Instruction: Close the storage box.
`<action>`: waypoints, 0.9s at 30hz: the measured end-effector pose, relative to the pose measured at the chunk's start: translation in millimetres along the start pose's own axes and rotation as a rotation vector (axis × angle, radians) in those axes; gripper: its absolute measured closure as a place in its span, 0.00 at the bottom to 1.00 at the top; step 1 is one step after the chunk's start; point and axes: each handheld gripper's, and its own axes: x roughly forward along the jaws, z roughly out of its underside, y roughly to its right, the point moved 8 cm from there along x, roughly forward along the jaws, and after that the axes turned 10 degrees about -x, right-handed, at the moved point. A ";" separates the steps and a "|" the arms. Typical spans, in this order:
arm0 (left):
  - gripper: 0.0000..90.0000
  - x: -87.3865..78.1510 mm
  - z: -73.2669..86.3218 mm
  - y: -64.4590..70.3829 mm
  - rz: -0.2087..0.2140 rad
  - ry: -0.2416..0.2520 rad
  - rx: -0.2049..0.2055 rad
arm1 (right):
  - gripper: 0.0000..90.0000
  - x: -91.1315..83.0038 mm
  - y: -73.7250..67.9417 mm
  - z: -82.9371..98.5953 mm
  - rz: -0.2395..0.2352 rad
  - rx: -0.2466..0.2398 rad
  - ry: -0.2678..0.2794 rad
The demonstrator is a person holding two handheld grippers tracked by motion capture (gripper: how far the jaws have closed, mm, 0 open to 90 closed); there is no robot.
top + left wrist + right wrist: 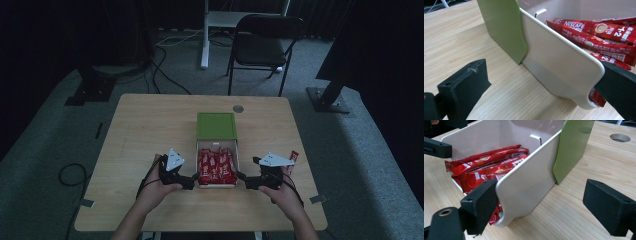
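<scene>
The left gripper (194,180) and right gripper (242,176) sit nearest, each with jaws wide astride one near corner of the white tray (218,185), probably to steady it for sliding into or out of its green sleeve (215,125). Mid-bench (145,130), the 1 tray holds a heap of red coffee sachets (217,166), too overlapped to count; 1 more sachet (293,156) lies right.

White drawer (529,180); green sleeve (215,125); red sachets (599,32) with white lettering; black jaws.
</scene>
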 end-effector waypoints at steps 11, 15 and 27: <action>0.01 4.8 -4.2 -2.6 -0.004 -0.003 -0.001 | 0.14 4.0 6.3 -2.2 0.008 0.009 -0.001; 0.01 6.7 -5.5 -3.6 -0.002 -0.006 -0.002 | 0.14 5.4 8.6 -3.2 0.011 0.009 -0.004; 0.01 11.4 -9.5 -6.4 -0.008 -0.011 -0.004 | 0.14 9.6 15.3 -5.4 0.017 0.018 -0.007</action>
